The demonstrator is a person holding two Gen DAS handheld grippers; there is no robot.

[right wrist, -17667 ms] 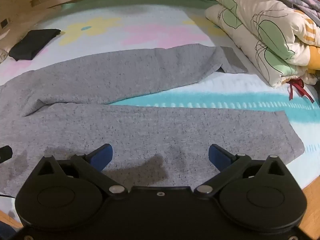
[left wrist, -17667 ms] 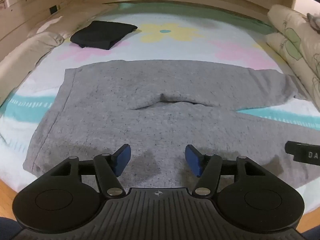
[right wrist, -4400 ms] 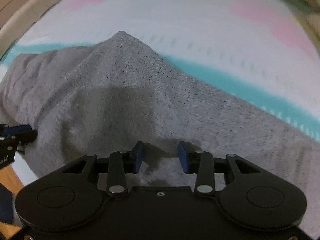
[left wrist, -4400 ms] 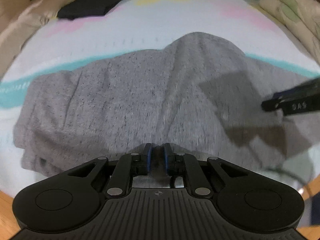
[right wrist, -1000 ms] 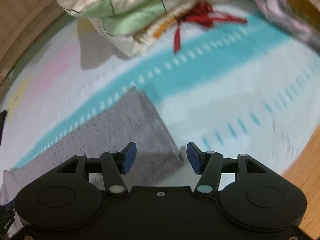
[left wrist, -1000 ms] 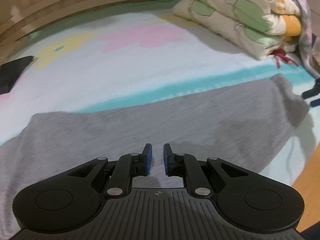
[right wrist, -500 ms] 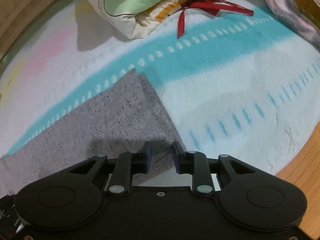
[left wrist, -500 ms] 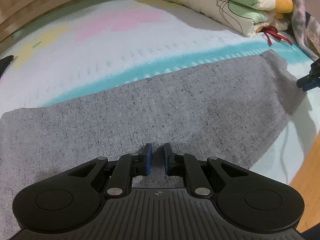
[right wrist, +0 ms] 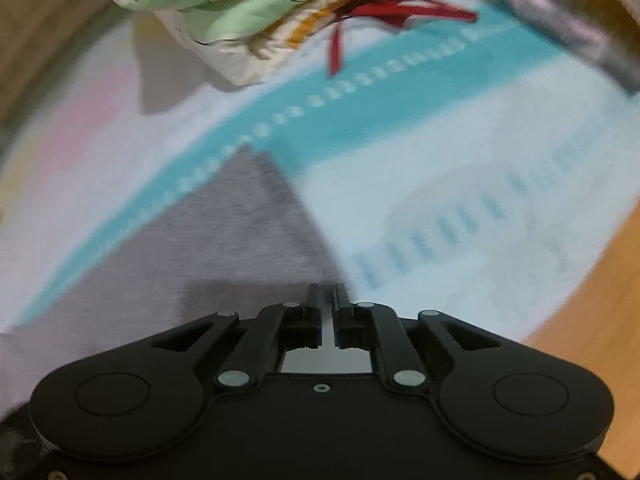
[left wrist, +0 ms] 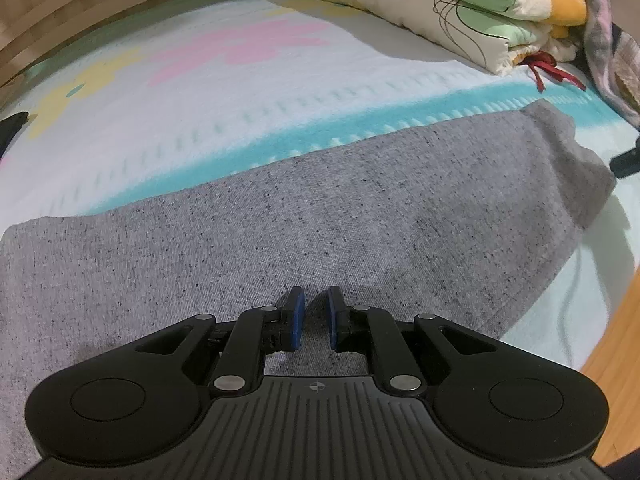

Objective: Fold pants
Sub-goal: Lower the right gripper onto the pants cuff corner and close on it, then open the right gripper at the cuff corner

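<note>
The grey pants (left wrist: 320, 216) lie folded lengthwise on the bed, legs stacked and running to the right. My left gripper (left wrist: 314, 314) is nearly shut, pinching the near edge of the pants at mid-leg. My right gripper (right wrist: 327, 300) is shut on the near corner of the leg hem (right wrist: 256, 232); that view is blurred. The hem end also shows in the left wrist view (left wrist: 576, 168), with a bit of the right gripper at the frame's right edge (left wrist: 626, 160).
A folded flowered quilt (left wrist: 460, 4) with a red ribbon (left wrist: 548, 68) lies at the far right of the bed. The sheet (left wrist: 224, 92) has a teal stripe and pastel flowers. The wooden floor (left wrist: 616, 344) shows past the bed's near right edge.
My right gripper has closed from wide open onto the hem corner and is now moving, blurring its view. My left gripper has stayed pinched on the pants' near edge.
</note>
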